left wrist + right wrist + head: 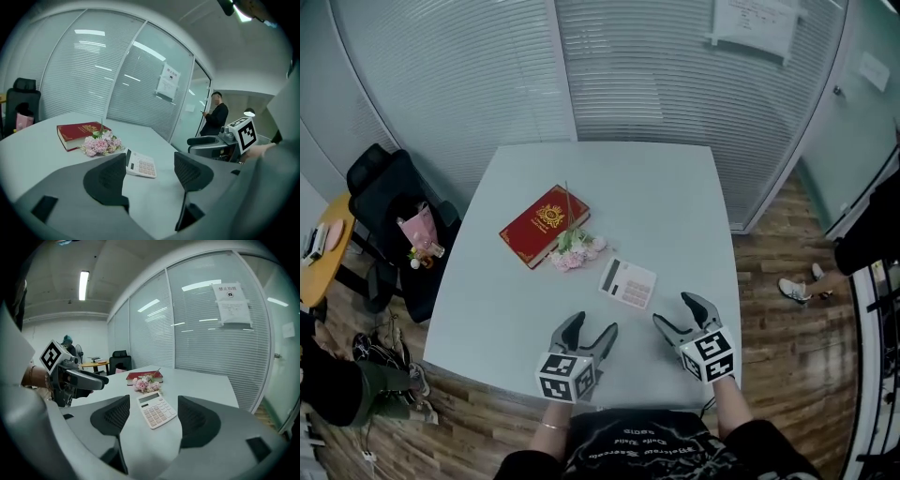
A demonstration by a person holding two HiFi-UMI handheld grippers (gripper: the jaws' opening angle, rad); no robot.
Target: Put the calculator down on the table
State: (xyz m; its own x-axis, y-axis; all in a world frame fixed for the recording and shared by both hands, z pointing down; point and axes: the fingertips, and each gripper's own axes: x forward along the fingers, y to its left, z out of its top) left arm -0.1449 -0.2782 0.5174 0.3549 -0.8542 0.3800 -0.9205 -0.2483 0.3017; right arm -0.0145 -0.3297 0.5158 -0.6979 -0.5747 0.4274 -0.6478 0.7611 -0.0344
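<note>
A white calculator [628, 282] lies flat on the pale table [675, 206], free of both grippers. The right gripper view has the calculator [156, 409] just beyond the jaws; the left gripper view shows the calculator [141, 165] ahead and between its jaws. My left gripper [592, 336] is open near the table's front edge, left of and nearer than the calculator. Open and empty, my right gripper [677, 313] hovers just right of and nearer than it.
A red book [544, 225] lies left of centre, with a pink flower bunch [574, 249] beside it. A black chair [389, 202] with a pink bag stands off the left side. A person [216, 118] stands beyond the glass wall.
</note>
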